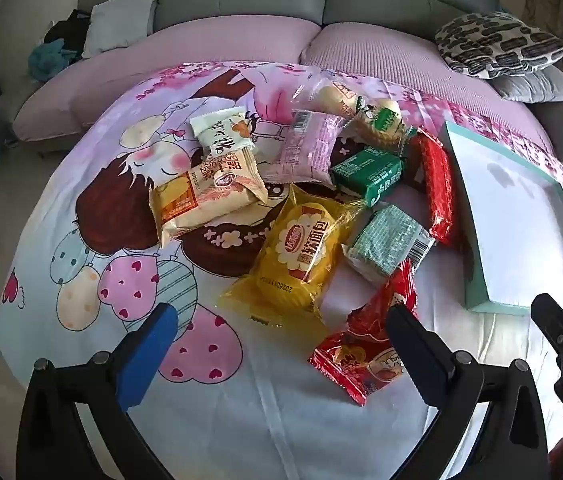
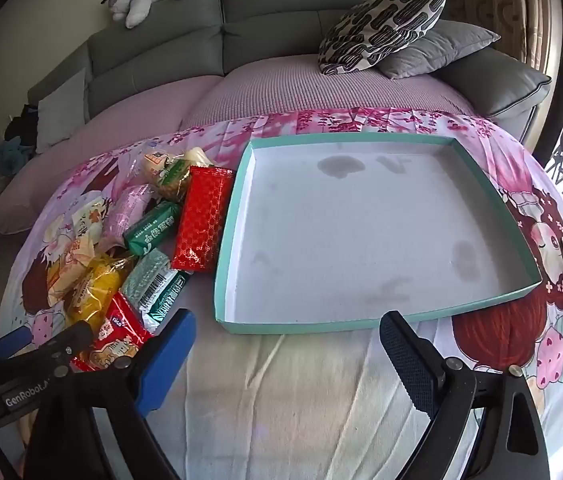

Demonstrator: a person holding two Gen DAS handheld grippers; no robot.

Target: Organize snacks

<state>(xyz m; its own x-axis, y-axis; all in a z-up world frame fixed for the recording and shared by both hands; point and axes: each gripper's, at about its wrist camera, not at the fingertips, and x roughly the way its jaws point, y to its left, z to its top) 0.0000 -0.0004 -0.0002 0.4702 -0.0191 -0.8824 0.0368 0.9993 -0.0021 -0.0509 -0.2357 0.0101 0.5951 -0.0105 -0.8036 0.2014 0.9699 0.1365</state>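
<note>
Bare cloth [image 2: 281, 380] fronts the tray [image 2: 237, 240]; both grippers' jaws gape, snacks [image 1: 301, 240] left.

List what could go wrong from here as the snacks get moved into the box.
1. The snacks lie piled and overlapping, so closing the open left claw on the yellow bread packet may drag the green packet beside it.
2. The packets are soft and crinkly; a hard pinch could crush the bread or slip off the film.
3. The teal box is shallow and sits on loose cloth, so a nudge from the open right claw may shift it.
</note>
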